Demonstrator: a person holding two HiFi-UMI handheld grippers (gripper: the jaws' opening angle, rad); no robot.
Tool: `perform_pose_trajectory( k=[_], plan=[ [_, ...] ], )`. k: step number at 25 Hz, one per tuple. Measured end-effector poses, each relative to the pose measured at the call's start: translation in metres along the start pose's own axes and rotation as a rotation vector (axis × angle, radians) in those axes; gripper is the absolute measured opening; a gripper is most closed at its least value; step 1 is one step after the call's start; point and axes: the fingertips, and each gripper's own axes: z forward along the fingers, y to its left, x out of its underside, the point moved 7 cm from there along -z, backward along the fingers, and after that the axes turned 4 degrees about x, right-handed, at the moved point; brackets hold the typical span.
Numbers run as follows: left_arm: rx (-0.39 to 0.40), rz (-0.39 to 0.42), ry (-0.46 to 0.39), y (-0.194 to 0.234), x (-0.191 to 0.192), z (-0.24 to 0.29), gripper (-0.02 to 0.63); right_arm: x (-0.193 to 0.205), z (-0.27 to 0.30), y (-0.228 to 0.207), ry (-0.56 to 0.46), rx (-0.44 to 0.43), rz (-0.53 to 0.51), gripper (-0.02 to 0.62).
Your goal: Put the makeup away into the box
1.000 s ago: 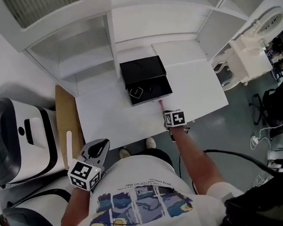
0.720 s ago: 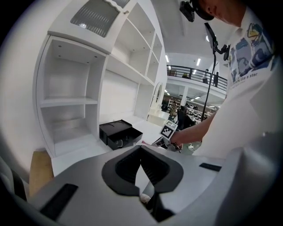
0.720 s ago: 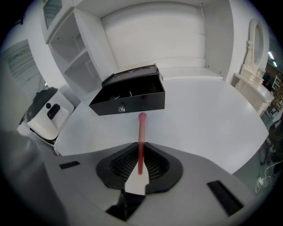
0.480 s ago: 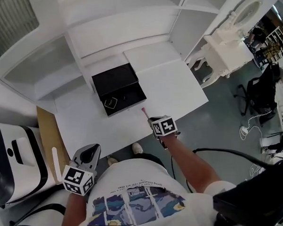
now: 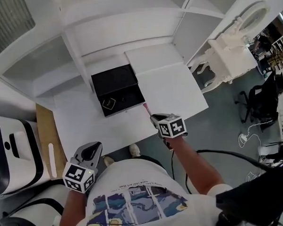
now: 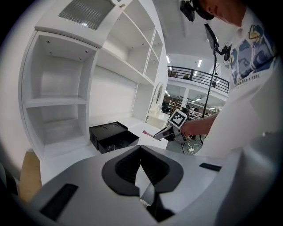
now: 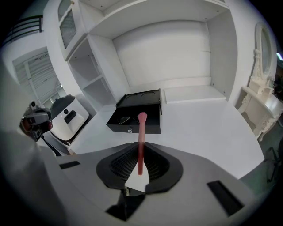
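**Pink stick held in the right gripper, tip toward the open box**

The right gripper has its jaws closed almost fully on a thin pink stick, and the pads pinch its lower end. The stick's long axis runs straight out along the line of the jaws. Its slightly wider pink tip leads, aimed at the black box. In the head view the stick slants up and left, with its tip just beside the near right corner of the box's drawer. In the right gripper view the stick stands nearly upright in the picture, and its tip overlaps the drawer's opening. In the left gripper view it points left toward the box, held above the desk.

The box sits toward the back of the white desk, and its drawer is pulled out toward the person. A dark compact and some smaller bits too small to tell lie in the drawer. The drawer's front wall is the part nearest the stick's tip.

The left gripper is low at the desk's near edge, well apart from the box. Its jaws are together with nothing between them.

White shelves stand left of the box. A wooden board and a white machine stand beside the desk's left end. A white vanity stands off to the right.
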Motion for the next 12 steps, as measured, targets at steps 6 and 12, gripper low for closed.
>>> perform_pose_trajectory(
  k=[6, 12],
  plan=[
    [-0.033, -0.018, -0.004, -0.006, -0.001, 0.004, 0.014, -0.022, 0.005, -0.005, -0.022, -0.054, -0.024, 0.061],
    [-0.074, -0.043, -0.015, -0.009, -0.001, 0.002, 0.014, -0.049, 0.028, 0.0, -0.009, -0.083, -0.034, 0.061]
  ],
)
